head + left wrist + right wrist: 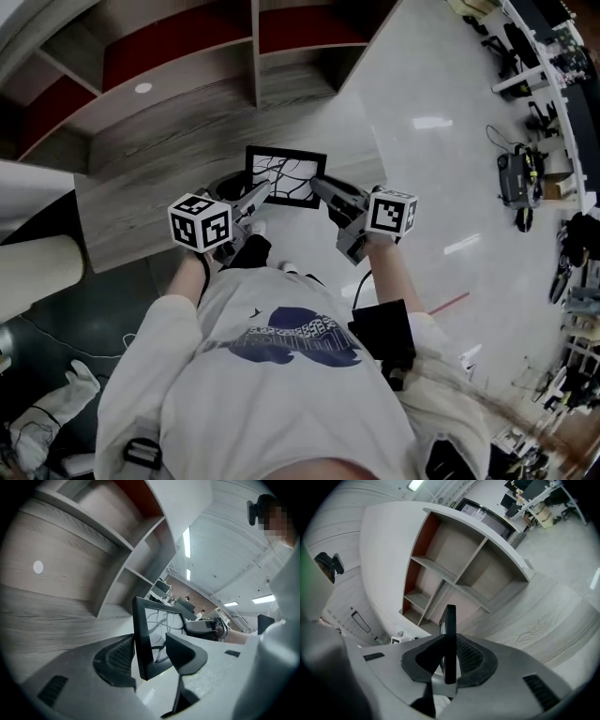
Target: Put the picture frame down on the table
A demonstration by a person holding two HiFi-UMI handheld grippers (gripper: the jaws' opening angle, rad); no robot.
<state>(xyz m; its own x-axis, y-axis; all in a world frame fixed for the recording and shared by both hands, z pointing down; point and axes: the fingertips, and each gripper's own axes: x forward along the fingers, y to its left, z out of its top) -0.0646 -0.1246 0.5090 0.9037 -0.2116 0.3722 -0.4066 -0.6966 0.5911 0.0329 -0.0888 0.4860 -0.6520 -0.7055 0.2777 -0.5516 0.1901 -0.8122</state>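
Note:
A black picture frame with a white picture of dark branching lines is held up in front of me, over the near edge of the wooden table. My left gripper is shut on the frame's lower left edge. My right gripper is shut on its lower right edge. In the right gripper view the frame shows edge-on, clamped between both pads. The frame stands upright in the left gripper view, tilted slightly.
Behind the wooden table rises a curved shelf unit with red back panels and open compartments. A white dot marks the wood. A pale shiny floor lies to the right, with desks and equipment at its far side.

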